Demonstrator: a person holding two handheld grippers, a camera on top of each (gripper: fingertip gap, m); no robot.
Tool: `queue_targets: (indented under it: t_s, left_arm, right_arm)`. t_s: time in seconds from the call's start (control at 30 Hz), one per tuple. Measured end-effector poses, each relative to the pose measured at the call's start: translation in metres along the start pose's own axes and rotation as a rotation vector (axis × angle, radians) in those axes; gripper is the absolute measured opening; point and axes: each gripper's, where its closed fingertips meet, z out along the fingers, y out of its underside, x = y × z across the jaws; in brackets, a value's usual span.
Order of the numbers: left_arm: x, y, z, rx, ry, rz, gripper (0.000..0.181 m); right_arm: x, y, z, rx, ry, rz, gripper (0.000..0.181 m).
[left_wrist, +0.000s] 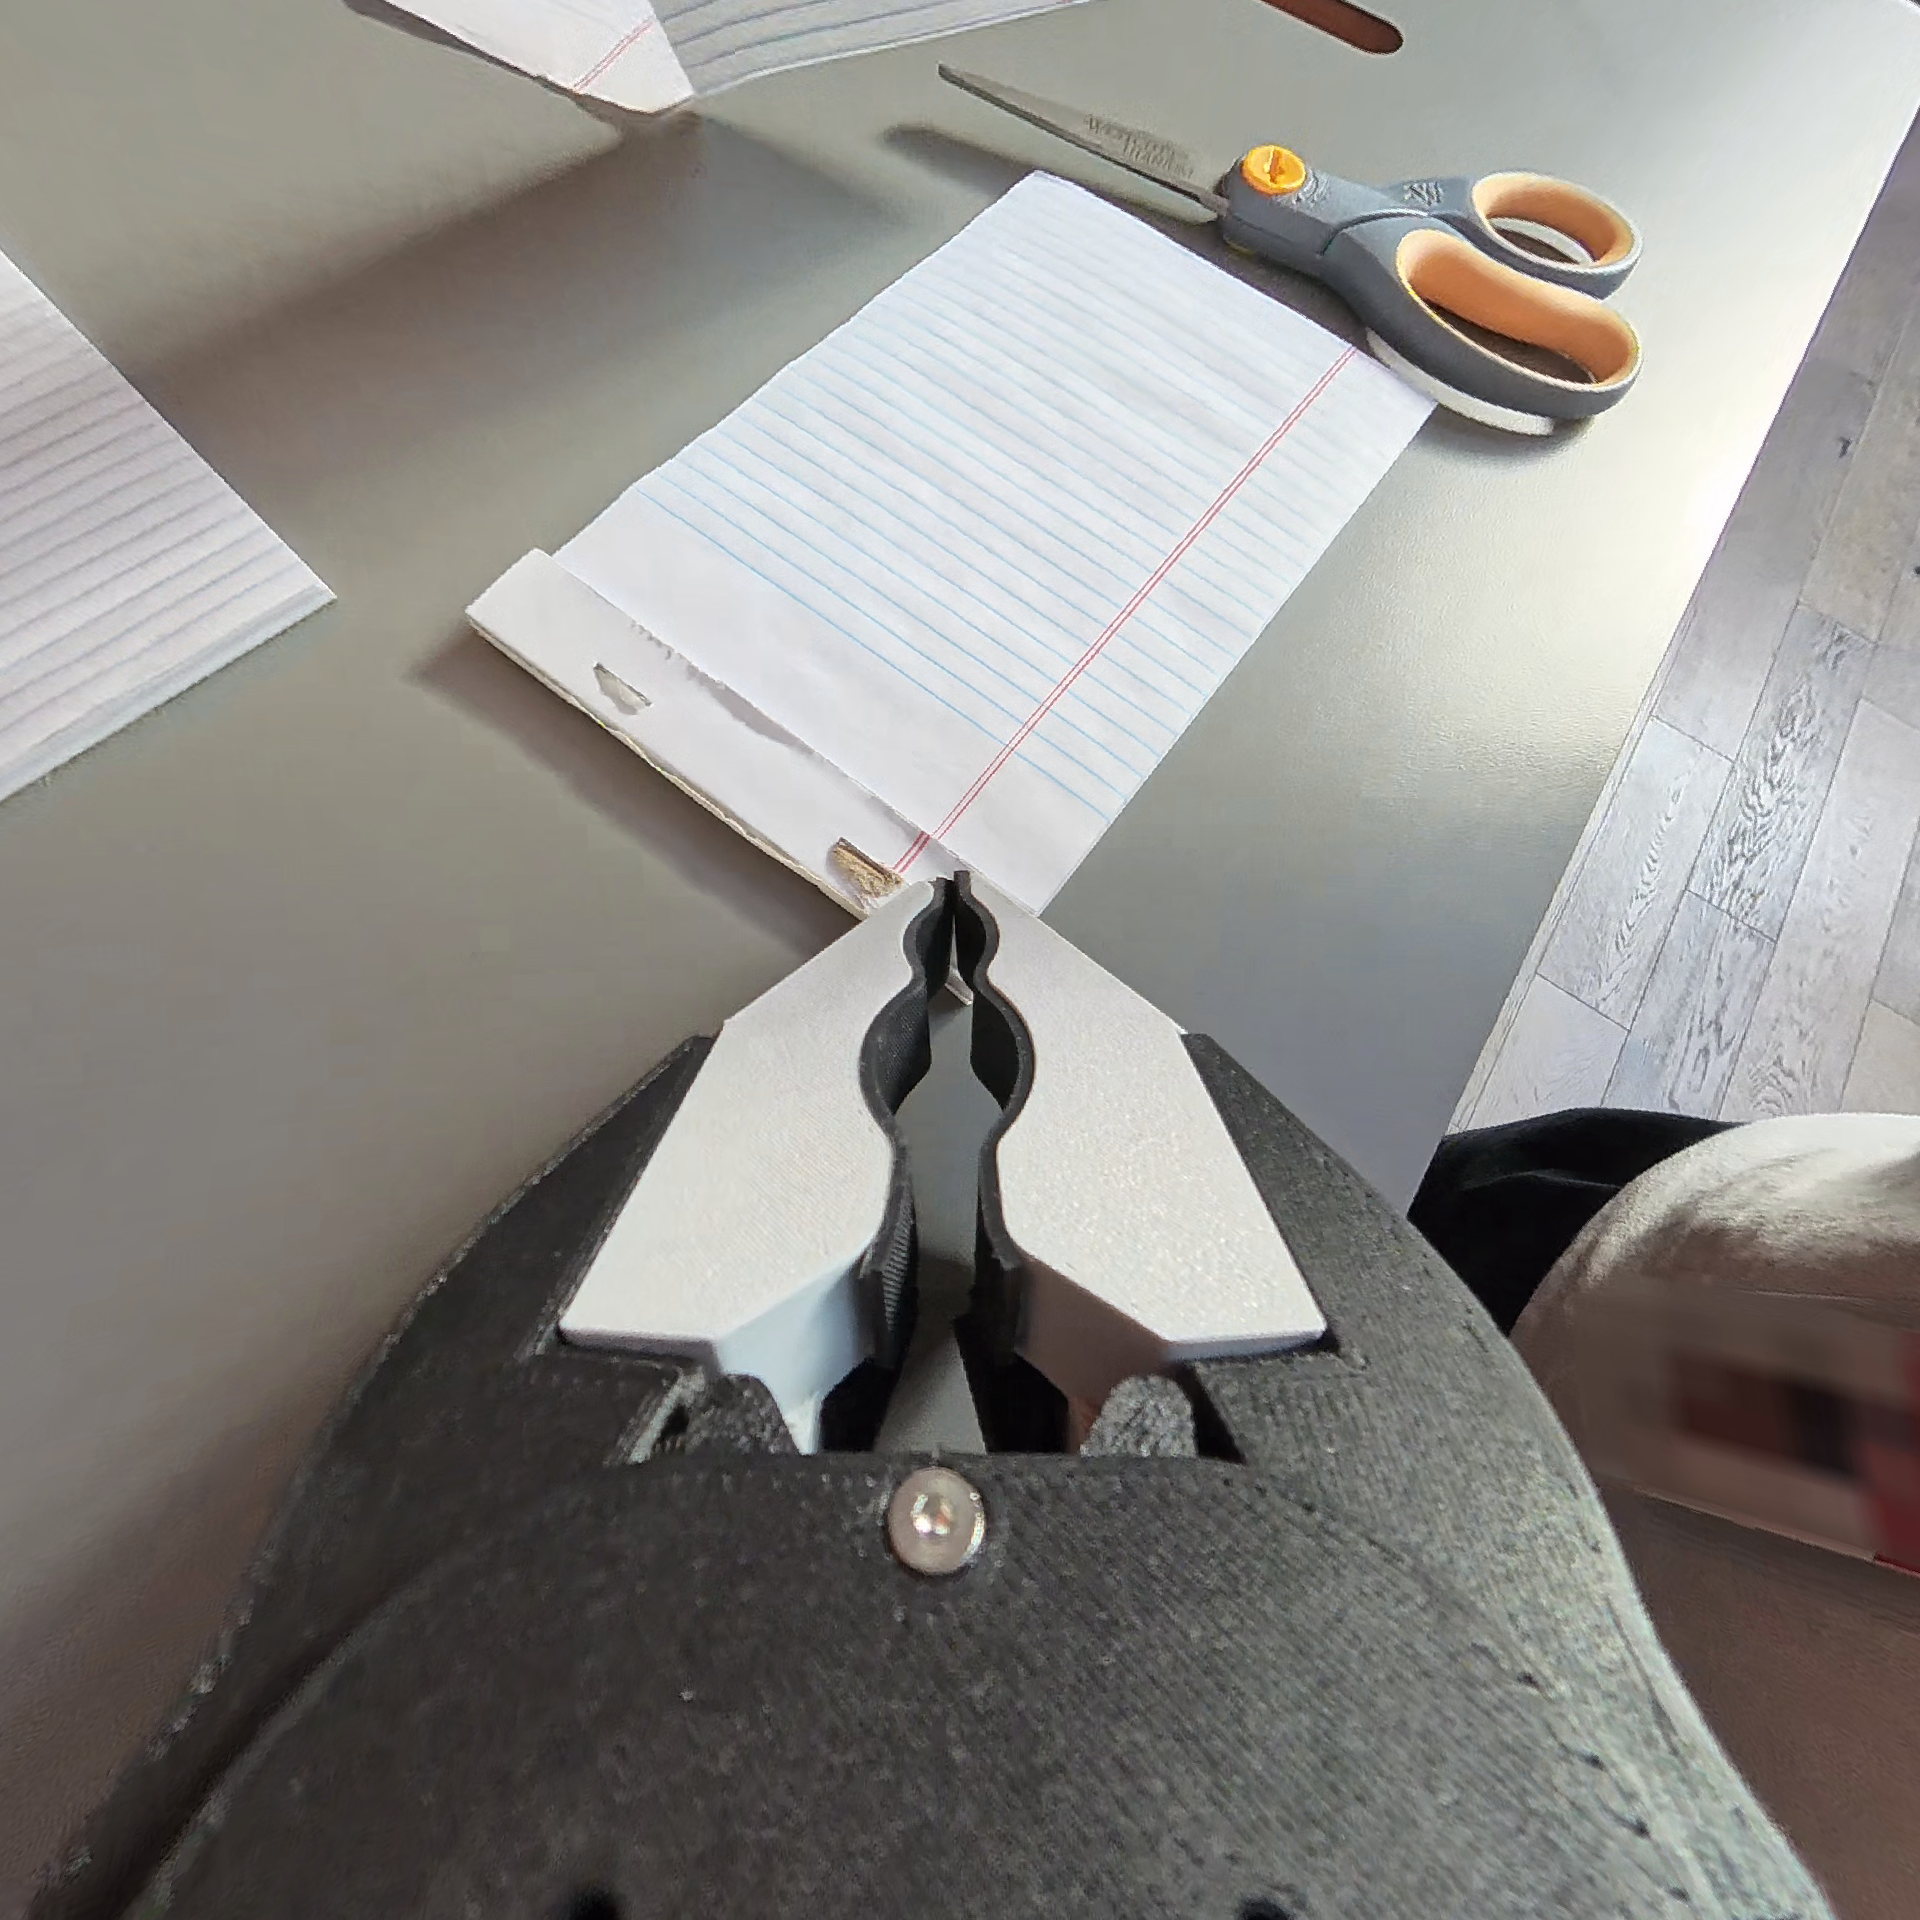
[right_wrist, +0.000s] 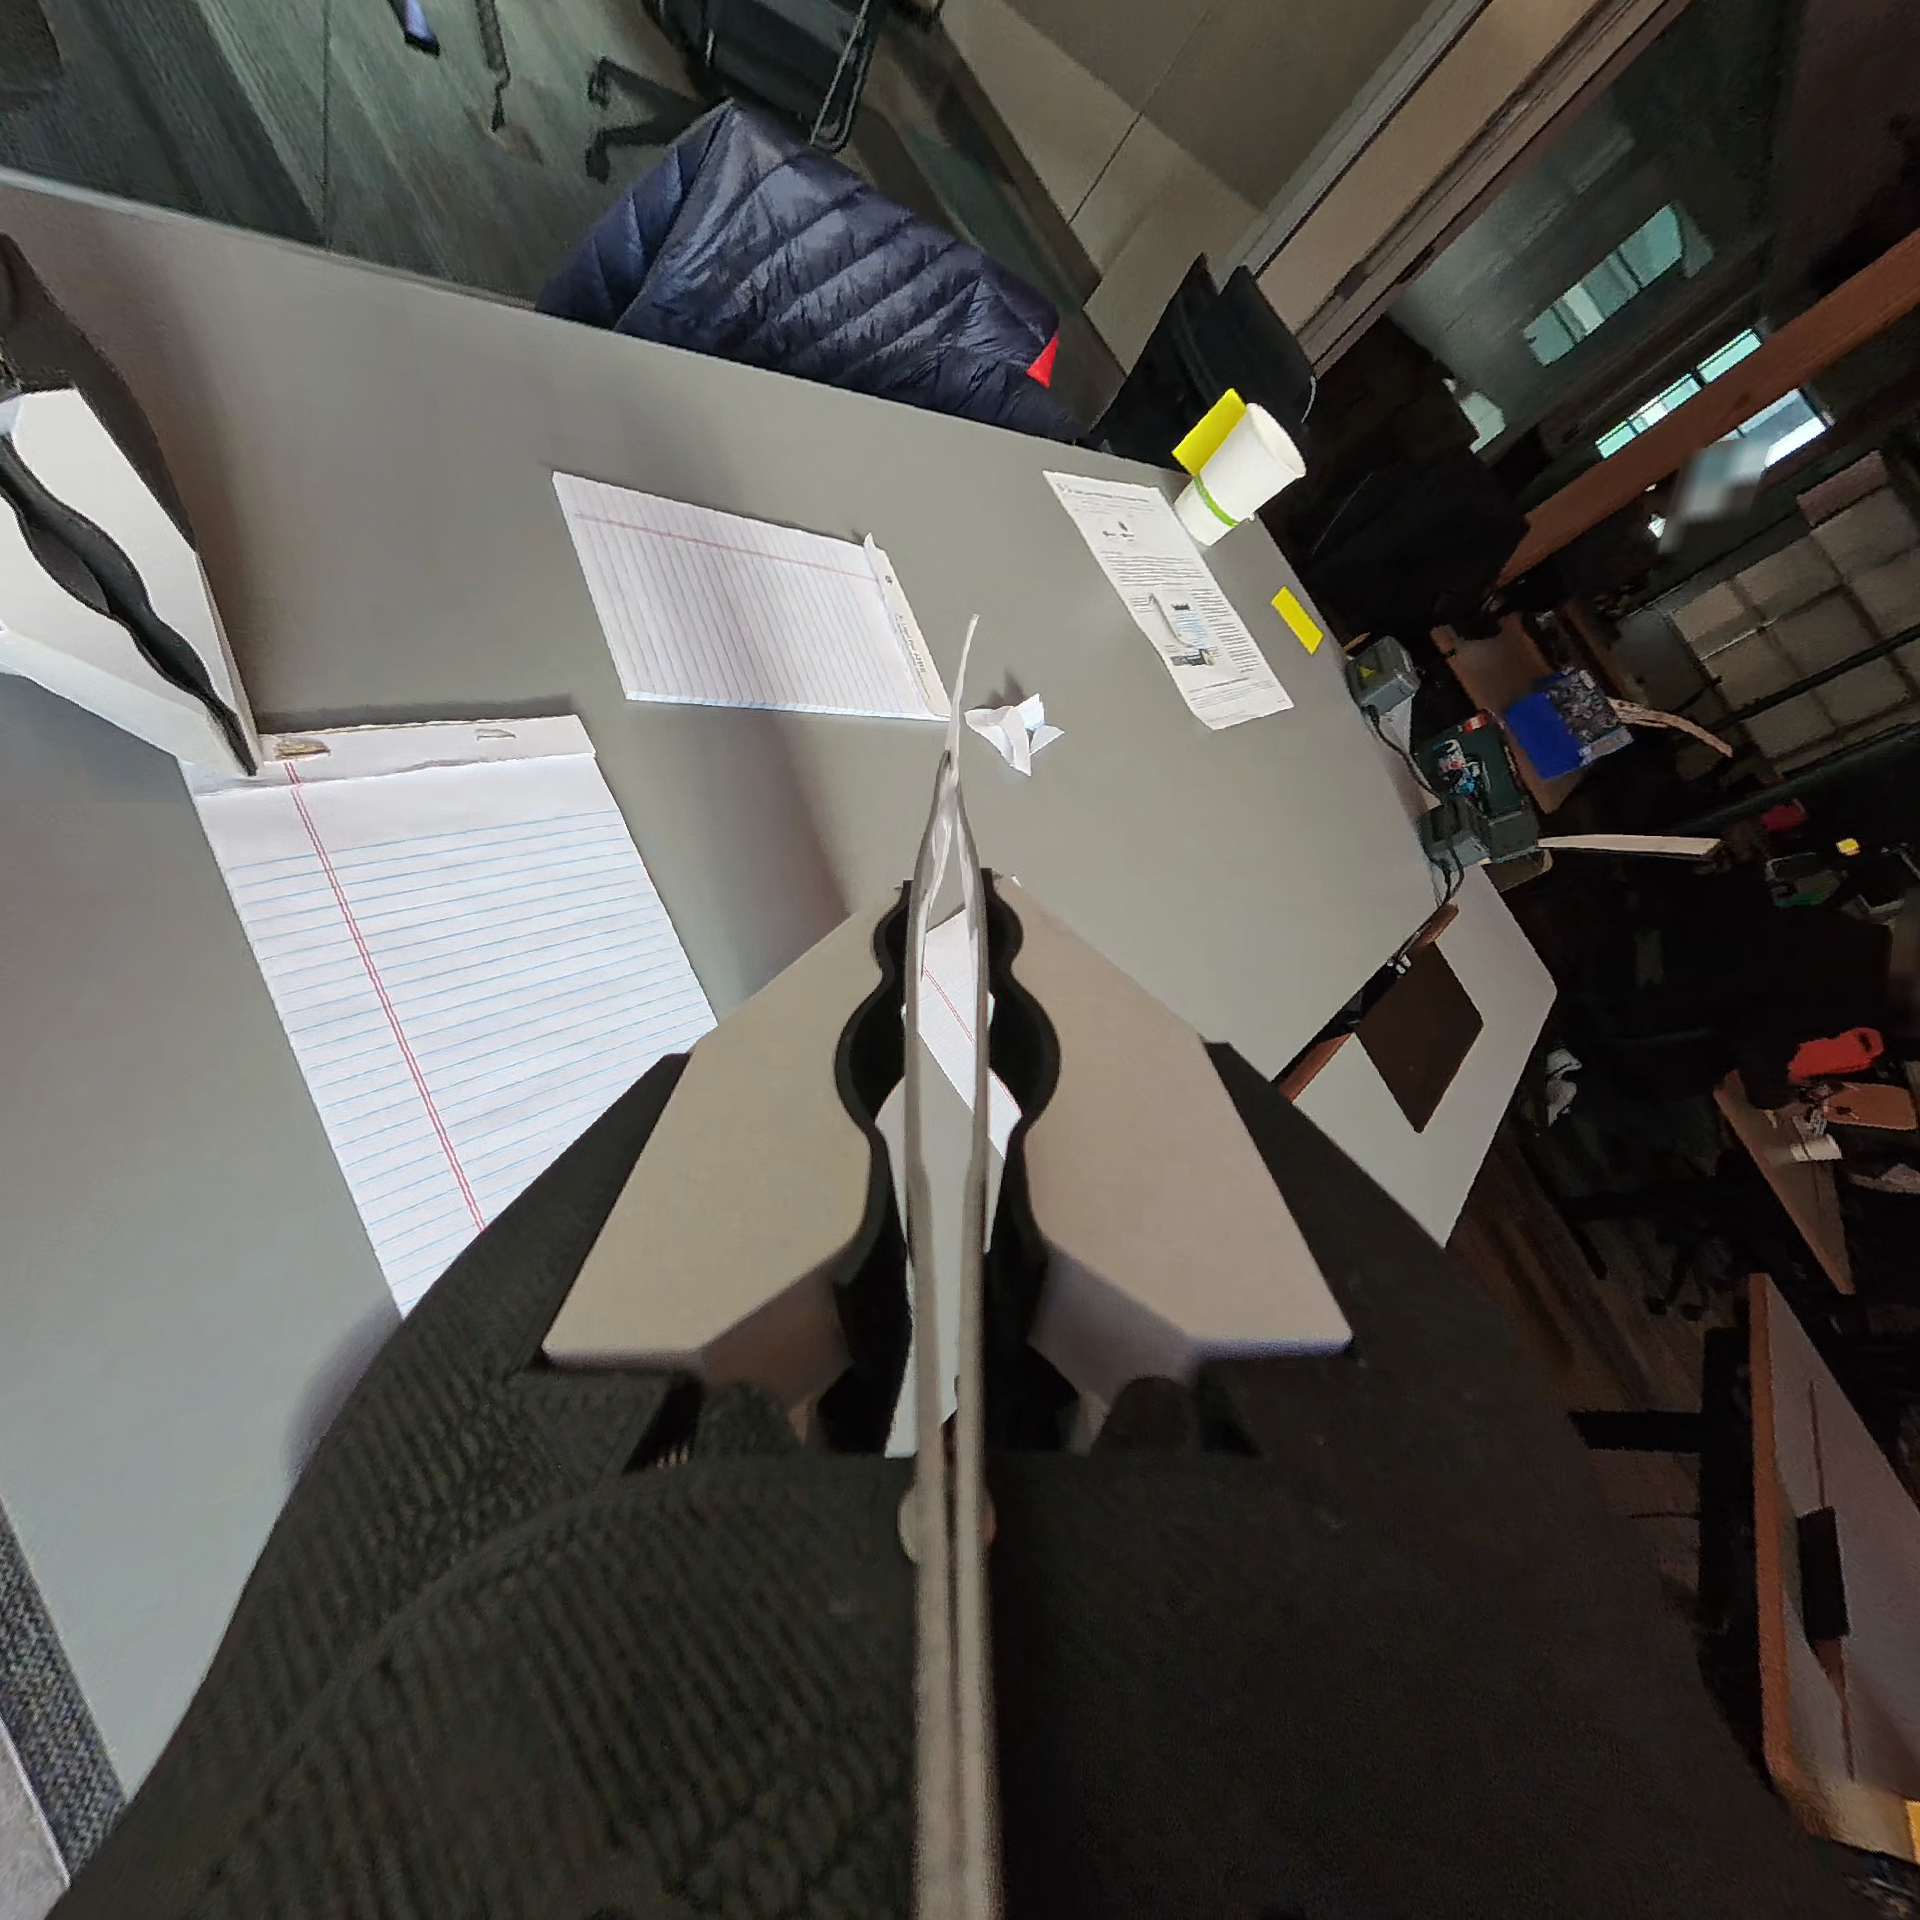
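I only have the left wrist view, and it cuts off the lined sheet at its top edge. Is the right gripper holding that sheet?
Observer: Yes, the right gripper is shut on a folded lined sheet, seen edge-on between its fingers.
Operator: Anything on the table beyond it?
Observer: A crumpled paper scrap lies just past the sheet's far tip.
Operator: Any pad besides mine?
Observer: A second lined pad lies flat farther out, apart from the pad at whose corner your left gripper sits.
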Motion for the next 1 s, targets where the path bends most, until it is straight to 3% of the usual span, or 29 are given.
queue_targets:
  t_s: [0.17, 0.27, 0.37, 0.5, 0.67, 0.83, 1.0]
  left_arm:
    - [-0.002, -0.007, -0.002, 0.037, -0.033, -0.114, 0.000]
    - [0.008, -0.041, -0.012, 0.179, -0.062, -0.168, 0.002]
    - [0.033, -0.084, -0.011, 0.276, -0.089, -0.152, 0.016]
    - [0.069, -0.133, 0.005, 0.361, -0.081, -0.157, 0.022]
    - [0.098, -0.181, 0.004, 0.497, 0.120, -0.360, 0.027]
    - [0.087, -0.207, -0.001, 0.571, 0.232, -0.470, 0.030]
    - [0.060, -0.219, 0.003, 0.597, 0.296, -0.508, 0.037]
  right_arm:
    - [0.017, 0.013, -0.039, 0.135, -0.016, 0.247, 0.008]
    - [0.023, 0.021, -0.054, 0.221, -0.047, 0.431, 0.009]
    - [0.022, 0.032, -0.061, 0.264, -0.078, 0.529, 0.009]
    - [0.015, 0.042, -0.068, 0.274, -0.072, 0.407, 0.009]
    - [-0.006, 0.034, -0.084, 0.338, -0.083, 0.178, 0.010]
    - [-0.009, 0.042, -0.080, 0.320, -0.038, 0.030, 0.011]
    - [-0.025, 0.040, -0.069, 0.351, -0.093, -0.052, 0.012]
